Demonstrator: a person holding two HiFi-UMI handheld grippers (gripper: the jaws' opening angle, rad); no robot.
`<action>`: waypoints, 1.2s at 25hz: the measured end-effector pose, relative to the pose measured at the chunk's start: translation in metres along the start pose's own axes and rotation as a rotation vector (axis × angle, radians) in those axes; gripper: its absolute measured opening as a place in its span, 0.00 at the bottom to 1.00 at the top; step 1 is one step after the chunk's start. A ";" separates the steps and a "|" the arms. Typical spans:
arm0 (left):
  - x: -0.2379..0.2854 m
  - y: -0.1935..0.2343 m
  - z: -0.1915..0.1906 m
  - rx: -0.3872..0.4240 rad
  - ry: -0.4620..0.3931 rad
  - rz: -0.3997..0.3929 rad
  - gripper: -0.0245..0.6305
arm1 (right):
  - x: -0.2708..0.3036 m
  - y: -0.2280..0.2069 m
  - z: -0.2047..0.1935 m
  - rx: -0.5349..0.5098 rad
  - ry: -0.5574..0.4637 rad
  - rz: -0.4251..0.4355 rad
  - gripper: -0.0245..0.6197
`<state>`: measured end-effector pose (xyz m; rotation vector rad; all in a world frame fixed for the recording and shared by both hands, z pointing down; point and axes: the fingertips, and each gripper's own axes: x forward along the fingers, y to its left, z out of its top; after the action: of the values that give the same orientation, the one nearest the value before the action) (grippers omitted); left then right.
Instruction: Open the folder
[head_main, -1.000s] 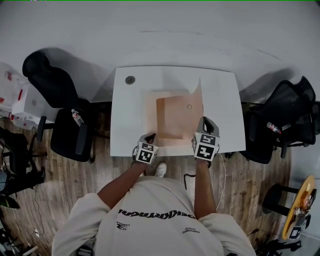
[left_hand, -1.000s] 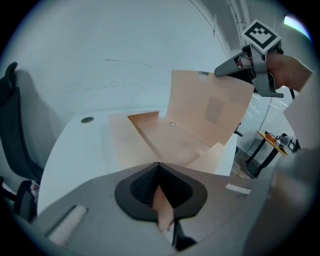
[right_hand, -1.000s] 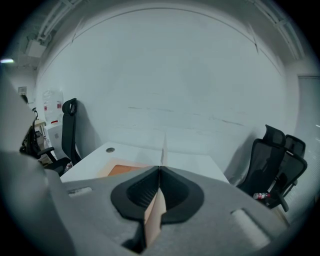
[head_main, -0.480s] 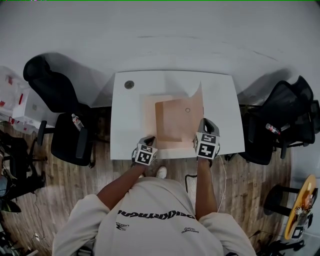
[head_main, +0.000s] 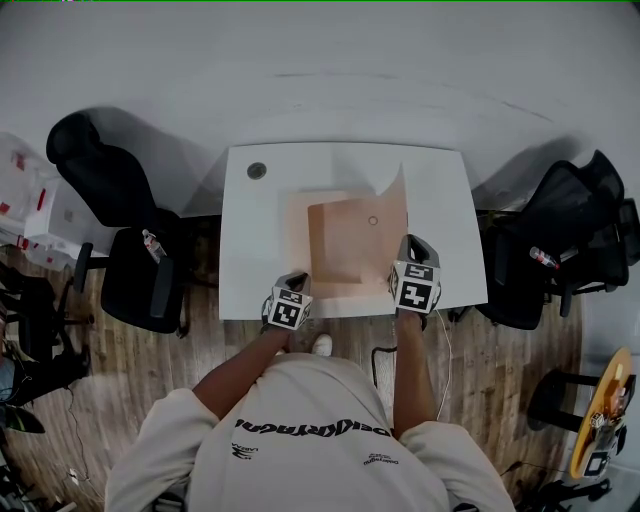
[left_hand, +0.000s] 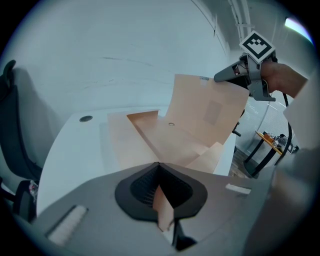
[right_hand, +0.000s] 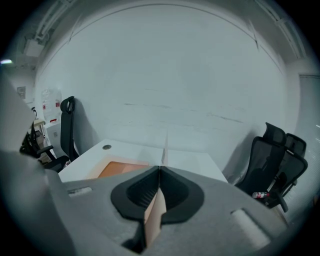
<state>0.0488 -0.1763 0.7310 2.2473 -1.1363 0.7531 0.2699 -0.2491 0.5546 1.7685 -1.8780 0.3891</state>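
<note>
**Cover half up, both pinches thin**

Head view: the folder (head_main: 345, 240) lies on the table (head_main: 250, 230), my left gripper (head_main: 296, 282) at its near edge and my right gripper (head_main: 405, 245) holding the cover up. Only the left gripper view shows the cover curling; those jaws are closed on the lower sheet. Right gripper view: jaws closed on the cover, edge-on. I judge a harder pull could slip or crease it.

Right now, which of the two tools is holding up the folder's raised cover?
The right tool: it pinches the upturned cover. The left tool grips the folder's lower leaf, lying on the table.
</note>
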 end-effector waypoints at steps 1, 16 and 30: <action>0.000 0.000 -0.001 -0.003 0.002 0.001 0.03 | 0.000 -0.001 0.000 0.003 0.002 0.001 0.05; -0.001 0.002 -0.001 -0.011 0.017 -0.002 0.03 | 0.007 -0.034 -0.007 0.020 0.025 -0.028 0.05; -0.002 0.001 0.000 -0.024 0.023 -0.030 0.03 | 0.011 -0.061 -0.017 0.053 0.042 -0.075 0.04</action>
<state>0.0467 -0.1758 0.7303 2.2254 -1.0927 0.7470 0.3331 -0.2556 0.5662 1.8456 -1.7816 0.4479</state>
